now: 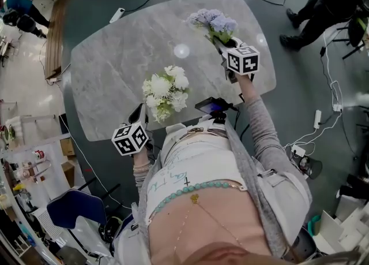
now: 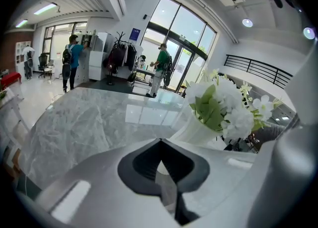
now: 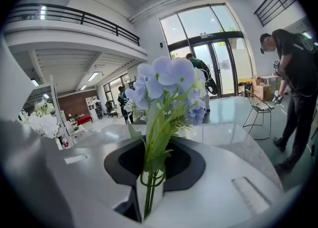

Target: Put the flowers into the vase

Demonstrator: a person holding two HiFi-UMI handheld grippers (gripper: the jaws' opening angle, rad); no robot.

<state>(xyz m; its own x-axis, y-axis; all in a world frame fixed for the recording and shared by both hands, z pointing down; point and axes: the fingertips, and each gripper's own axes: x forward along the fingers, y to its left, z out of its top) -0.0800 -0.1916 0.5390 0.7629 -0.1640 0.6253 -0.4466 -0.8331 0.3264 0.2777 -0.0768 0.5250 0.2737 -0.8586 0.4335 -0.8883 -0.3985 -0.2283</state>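
Note:
A bunch of pale blue flowers point(image 1: 212, 22) hangs over the far right part of the marble table point(image 1: 115, 62). My right gripper point(image 1: 223, 43) is shut on their green stems point(image 3: 148, 182), and the blooms point(image 3: 169, 80) rise straight ahead of the jaws. White flowers point(image 1: 166, 92) stand in a white vase point(image 2: 198, 131) near the table's front edge. My left gripper point(image 1: 138, 114) is just left of that vase, its jaws shut with nothing between them point(image 2: 160, 168). The white flowers point(image 2: 223, 107) show to its right.
A dark phone-like device point(image 1: 211, 106) lies at the table's near edge, right of the vase. A person point(image 1: 323, 4) stands beyond the table's far right corner beside a wire chair point(image 3: 259, 110). Cables and a power strip point(image 1: 317, 119) lie on the floor at right.

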